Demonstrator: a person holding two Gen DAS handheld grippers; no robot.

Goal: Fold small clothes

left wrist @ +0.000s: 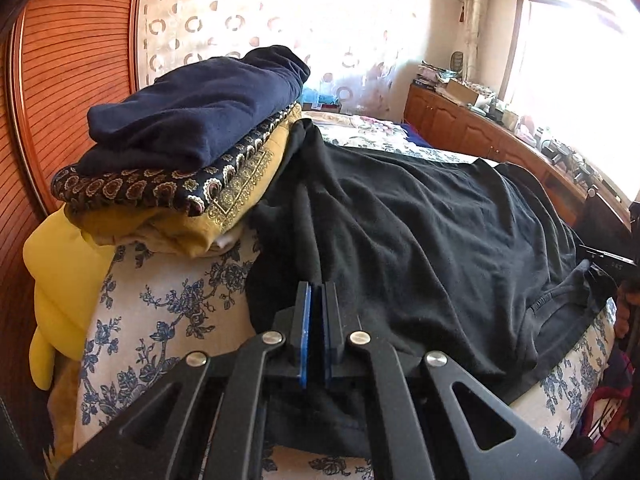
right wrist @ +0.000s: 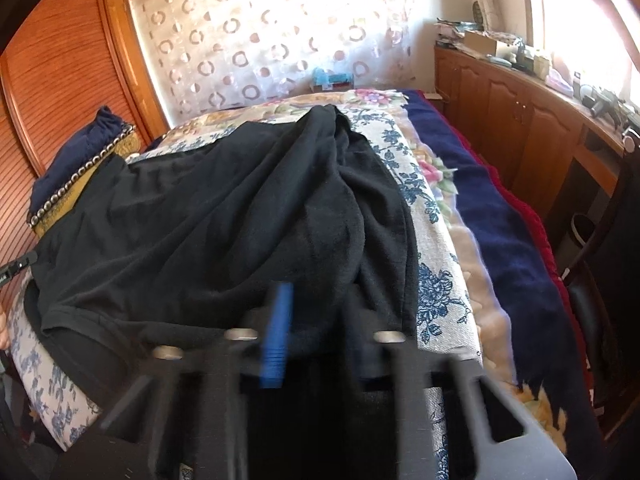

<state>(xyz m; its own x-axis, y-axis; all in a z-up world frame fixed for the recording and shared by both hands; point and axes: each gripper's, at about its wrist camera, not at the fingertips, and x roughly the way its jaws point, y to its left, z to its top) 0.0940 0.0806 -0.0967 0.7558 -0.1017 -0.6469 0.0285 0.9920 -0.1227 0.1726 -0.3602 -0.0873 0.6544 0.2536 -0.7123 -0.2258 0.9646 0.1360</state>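
Two grippers on one black fleece garment [left wrist: 420, 220], spread wrinkled across centre of both views, on bed w/ blue-floral white cover [left wrist: 172, 300].

Left gripper [left wrist: 316, 288], bottom centre of left wrist view: blue-padded fingers [left wrist: 305, 332] together, black cloth pinched between the pads at garment's near edge. Ribbed hem or neckline of garment at lower right of that frame, near bed edge.

Right gripper [right wrist: 308, 292], bottom centre of right wrist view: motion-blurred; one blue pad [right wrist: 278, 332] visible left of centre, other finger lost against dark cloth. Jaws closed, black fabric bunched right at the pads; clamped on near edge of garment as far as blur allows. Thin black tip of other gripper poking in at far left edge of that frame.

Stacked at upper left of left wrist view, touching garment's left side: folded navy fleece piece [left wrist: 192, 112] on top, dark paisley-print cloth [left wrist: 160, 184] under it, mustard-yellow fabric w/ gold trim [left wrist: 192, 224] below, bright yellow padded item [left wrist: 60, 272] hanging off bed edge.

Wooden slatted wardrobe door [left wrist: 68, 60] far left. Sheer curtain w/ ring pattern [right wrist: 260, 40] at top centre. Wooden cabinets [right wrist: 520, 120] w/ clutter along right, under bright window. Navy blanket [right wrist: 500, 240] on right side of bed in right wrist view.
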